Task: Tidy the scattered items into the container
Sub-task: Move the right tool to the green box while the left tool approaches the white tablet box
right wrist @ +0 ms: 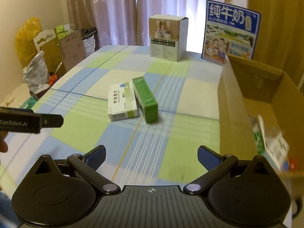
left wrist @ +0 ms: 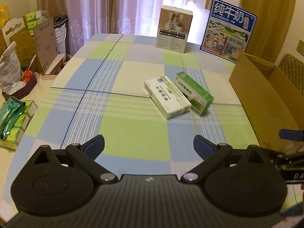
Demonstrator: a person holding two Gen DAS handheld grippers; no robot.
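Both tools, left (left wrist: 148,145) and right (right wrist: 151,156), spread wide and empty above the checked surface (left wrist: 133,133). White box (left wrist: 167,96) touching green box (left wrist: 194,93) mid-frame. Cardboard container (right wrist: 233,114) at right edge, packets inside.

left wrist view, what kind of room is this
Probably a lived-in home room: a checked cloth-covered table, curtains over a window, and household clutter stacked against the wall.

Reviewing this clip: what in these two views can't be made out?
- Cardboard box interior: left wrist view, its near wall hides it.
- Item inside the cardboard box: right wrist view, blurred, label unreadable.
- White medicine box and green box: small print too small.
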